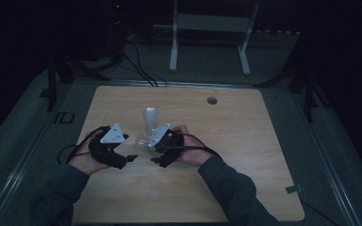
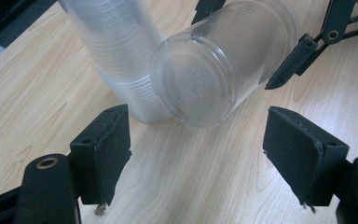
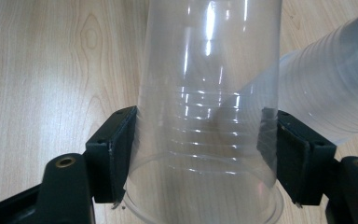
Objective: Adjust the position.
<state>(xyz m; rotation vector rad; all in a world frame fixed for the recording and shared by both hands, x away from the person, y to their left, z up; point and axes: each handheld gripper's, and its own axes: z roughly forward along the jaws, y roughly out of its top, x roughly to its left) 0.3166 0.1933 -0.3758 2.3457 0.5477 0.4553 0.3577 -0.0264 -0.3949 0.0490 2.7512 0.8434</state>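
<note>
**Handling a Single Clear Plastic Cup**

Nearest the person, the right gripper (image 3: 200, 149) clamps one clear cup (image 3: 209, 93) across its ribbed band near the rim, holding it on its side above the table (image 1: 245, 141). The left gripper (image 2: 198, 149) stands wide and empty, facing the cup's base. Just beyond stands the stack of cups (image 1: 150, 120), upright.

The cup looks very light, thin-walled, smooth and easily crushed. The ribbed band near the rim is probably the stiffest hold; light pressure should do.
</note>
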